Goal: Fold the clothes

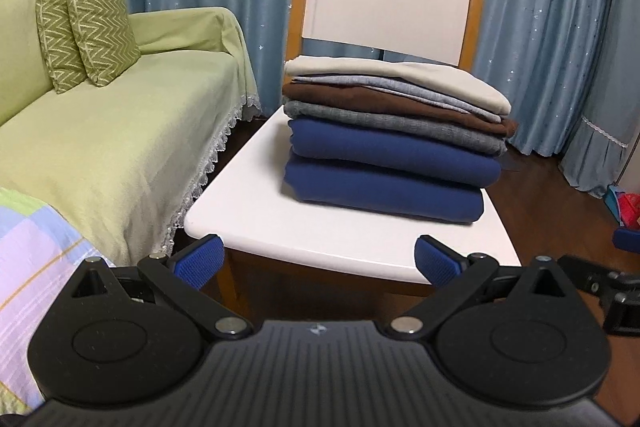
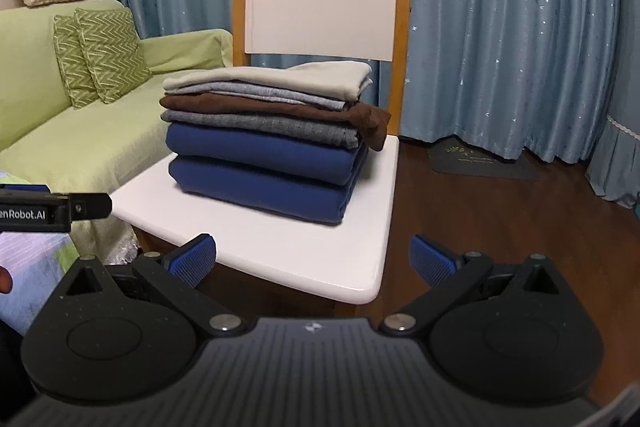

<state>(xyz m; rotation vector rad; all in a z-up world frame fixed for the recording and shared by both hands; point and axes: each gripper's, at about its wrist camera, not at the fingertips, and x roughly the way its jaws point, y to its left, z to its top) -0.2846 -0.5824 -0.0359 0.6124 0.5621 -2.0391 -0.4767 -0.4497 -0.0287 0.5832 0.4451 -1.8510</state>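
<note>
Resting on chair seat [image 1: 352, 247]: folded stack [image 1: 392, 147], brown layer [image 2: 372, 119] overhanging (snag, topple risk). Left gripper [image 1: 318, 259], right gripper [image 2: 312, 257] before chair, spread, empty.

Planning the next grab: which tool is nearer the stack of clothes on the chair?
Hard to call. The left tool faces the stack nearly head-on; the right tool sits off its right corner. Both are open, short of the chair.

White chair seat [image 1: 344, 239]; folded clothes stack [image 1: 392, 147] directly on it
</note>
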